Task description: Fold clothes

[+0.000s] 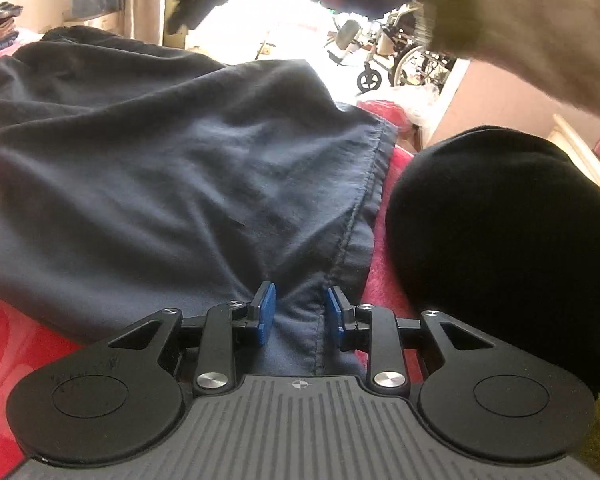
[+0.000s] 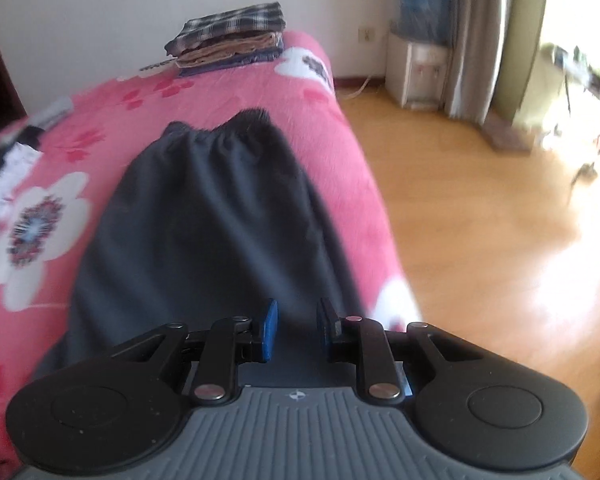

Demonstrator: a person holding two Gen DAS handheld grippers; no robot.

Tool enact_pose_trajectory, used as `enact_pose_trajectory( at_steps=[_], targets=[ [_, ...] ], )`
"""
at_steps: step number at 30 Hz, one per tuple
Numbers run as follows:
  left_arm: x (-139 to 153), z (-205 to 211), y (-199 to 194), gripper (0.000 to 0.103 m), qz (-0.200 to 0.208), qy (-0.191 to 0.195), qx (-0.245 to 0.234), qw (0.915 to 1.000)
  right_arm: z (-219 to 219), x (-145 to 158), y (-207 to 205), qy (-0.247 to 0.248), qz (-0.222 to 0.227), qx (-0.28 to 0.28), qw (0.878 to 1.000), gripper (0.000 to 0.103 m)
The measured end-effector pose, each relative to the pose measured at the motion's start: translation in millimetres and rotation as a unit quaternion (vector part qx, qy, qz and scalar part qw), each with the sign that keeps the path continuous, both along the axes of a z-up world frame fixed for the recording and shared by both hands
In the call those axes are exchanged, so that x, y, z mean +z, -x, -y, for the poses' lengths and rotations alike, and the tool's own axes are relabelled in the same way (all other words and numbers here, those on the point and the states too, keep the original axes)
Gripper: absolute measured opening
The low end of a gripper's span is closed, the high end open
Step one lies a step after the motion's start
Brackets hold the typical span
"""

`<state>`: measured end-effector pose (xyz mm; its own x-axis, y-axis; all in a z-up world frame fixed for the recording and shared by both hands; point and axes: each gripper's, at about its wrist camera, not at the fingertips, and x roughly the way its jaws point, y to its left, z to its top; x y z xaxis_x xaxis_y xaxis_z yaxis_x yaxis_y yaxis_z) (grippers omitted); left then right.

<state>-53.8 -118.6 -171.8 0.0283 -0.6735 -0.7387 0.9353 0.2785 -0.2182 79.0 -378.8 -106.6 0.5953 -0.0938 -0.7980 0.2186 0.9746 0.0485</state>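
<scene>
A dark navy garment [image 1: 160, 160] with an elastic waistband lies spread on a pink flowered bedspread [image 2: 220, 88]. In the left wrist view my left gripper [image 1: 300, 312] sits at the garment's hemmed edge. Cloth fills the narrow gap between its blue pads [image 1: 266, 314], and creases run toward them. In the right wrist view the same garment [image 2: 204, 208] stretches from its gathered waistband down to my right gripper [image 2: 298, 320]. That gripper is near the bed's right edge, with dark cloth bunched between its narrowly set pads [image 2: 269, 328].
A stack of folded clothes [image 2: 228, 36] rests at the bed's far end. Loose black and white clothing [image 2: 4, 168] lies at the left. A person's black-clad leg [image 1: 500, 240] is beside the left gripper, a sleeve [image 1: 520, 20] overhead. Wooden floor [image 2: 480, 220] lies right of the bed.
</scene>
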Motion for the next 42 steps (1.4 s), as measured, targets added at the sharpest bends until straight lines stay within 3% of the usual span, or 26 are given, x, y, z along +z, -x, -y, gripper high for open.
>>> enact_pose_trajectory(
  at_steps=[4, 8, 10, 11, 13, 22, 28, 33, 35, 38, 42],
  targets=[
    [-1, 3, -3, 0.03, -0.01, 0.0, -0.002, 0.9999, 11, -16, -36, 0.01, -0.027, 0.005, 1.0, 0.036],
    [-2, 6, -6, 0.03, -0.021, -0.003, 0.006, 0.9998, 16, -26, -49, -0.009, -0.044, 0.01, 0.999, 0.035],
    [-1, 7, -5, 0.03, -0.021, -0.004, 0.007, 0.9998, 14, -29, -51, -0.004, -0.053, 0.013, 0.999, 0.027],
    [-1, 7, -5, 0.03, -0.019, -0.004, 0.006, 0.9998, 13, -31, -52, 0.0, -0.059, 0.015, 0.998, 0.014],
    [-1, 7, -4, 0.03, -0.016, -0.005, 0.005, 0.9998, 10, -33, -55, 0.008, -0.065, 0.015, 0.998, 0.003],
    [0, 7, -4, 0.03, 0.0, -0.007, -0.002, 1.0, 18, -27, -67, 0.043, -0.023, -0.011, 0.999, 0.0],
    [0, 6, -2, 0.03, -0.002, -0.008, -0.001, 1.0, 30, -50, -76, 0.059, -0.027, -0.045, 0.997, 0.0],
    [1, 5, -1, 0.031, -0.005, -0.01, 0.004, 0.9999, 42, -29, -67, 0.037, 0.048, -0.103, 0.993, 0.002],
    [1, 6, -1, 0.032, -0.006, -0.01, 0.005, 0.9999, 41, -18, -70, 0.007, 0.08, -0.084, 0.993, 0.002],
    [1, 7, 0, 0.033, -0.008, -0.01, 0.006, 0.9999, 26, -13, -91, -0.021, 0.086, -0.028, 0.996, 0.002],
    [1, 6, 3, 0.035, 0.0, -0.011, 0.003, 0.9999, 8, -33, -137, -0.02, 0.046, 0.019, 0.999, 0.002]
  ],
)
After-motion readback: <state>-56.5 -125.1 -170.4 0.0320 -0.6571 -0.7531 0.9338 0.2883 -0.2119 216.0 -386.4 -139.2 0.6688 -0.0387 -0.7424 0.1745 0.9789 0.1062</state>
